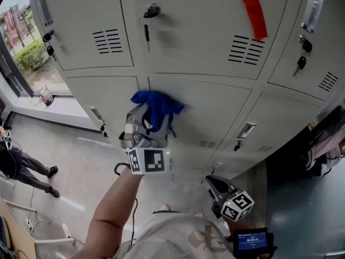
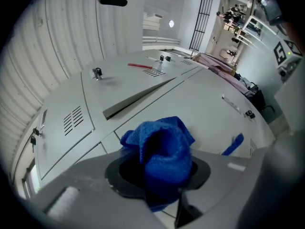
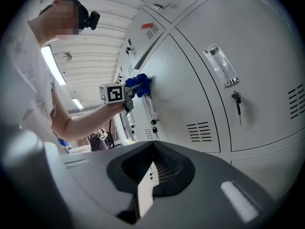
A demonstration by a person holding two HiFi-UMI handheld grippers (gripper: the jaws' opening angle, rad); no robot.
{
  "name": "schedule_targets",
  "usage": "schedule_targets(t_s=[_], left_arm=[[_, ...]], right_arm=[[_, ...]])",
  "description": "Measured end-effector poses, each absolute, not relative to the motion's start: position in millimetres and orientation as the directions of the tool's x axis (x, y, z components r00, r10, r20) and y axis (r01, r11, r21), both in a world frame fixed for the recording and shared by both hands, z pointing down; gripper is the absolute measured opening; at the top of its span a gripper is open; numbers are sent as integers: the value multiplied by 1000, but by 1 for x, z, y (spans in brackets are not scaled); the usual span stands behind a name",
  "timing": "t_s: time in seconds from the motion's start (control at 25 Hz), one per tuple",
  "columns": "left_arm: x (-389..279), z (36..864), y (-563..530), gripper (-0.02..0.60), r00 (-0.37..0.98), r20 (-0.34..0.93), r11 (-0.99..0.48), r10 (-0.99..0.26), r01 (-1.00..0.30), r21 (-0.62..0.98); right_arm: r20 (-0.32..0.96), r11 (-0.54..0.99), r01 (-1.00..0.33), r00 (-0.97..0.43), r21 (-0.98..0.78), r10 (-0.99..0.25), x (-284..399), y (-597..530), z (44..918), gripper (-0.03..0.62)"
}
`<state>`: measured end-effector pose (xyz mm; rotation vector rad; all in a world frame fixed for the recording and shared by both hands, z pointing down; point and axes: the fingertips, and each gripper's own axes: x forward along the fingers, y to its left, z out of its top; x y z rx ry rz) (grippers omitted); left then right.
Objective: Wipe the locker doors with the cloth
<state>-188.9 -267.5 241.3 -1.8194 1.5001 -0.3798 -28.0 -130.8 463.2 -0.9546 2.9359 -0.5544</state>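
Directions are taken from the blue cloth (image 1: 156,106) pressed to the lower door in the head view. Toward 3 o'clock the door face (image 1: 215,109) runs bare as far as the vent slots (image 1: 207,143) and the pull handle (image 1: 246,129) at 4. At 12 a key (image 1: 146,32) dangles from the upper door's lock. At 8 a second handle (image 1: 96,113) juts out. A red strip (image 1: 252,9) lies flat at 1.

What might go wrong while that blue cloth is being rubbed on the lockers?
1. The blue cloth is bunched in the left gripper, so it may work loose and drop.
2. A key hangs from the lock on the door above; a wide stroke might snag it.
3. The red tape higher up might get peeled by rubbing.
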Motion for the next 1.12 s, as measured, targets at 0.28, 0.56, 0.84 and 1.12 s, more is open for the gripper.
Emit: schedule_targets(t_s=[0.28,0.56,0.84,1.12], left_arm=[[-144,248,-269,138,322,-178,-67,-930,-625,-778],[-85,259,-270,140,401,-119,-122,-908,-526,-841],[-43,261,-270,141,439,-82,-146,-895,-462,-875],[9,266,-268,143,488,-38,-188,-872,-404,-895]], right_arm=[[98,736,-591,-797,-332,-596,-14,-135,460,3],[85,723,-604,-784,-334,-615,0,-135,460,3],[83,700,-629,-761,-338,-643,25,-132,461,3],[75,691,-639,-750,-337,-657,46,-128,458,3]])
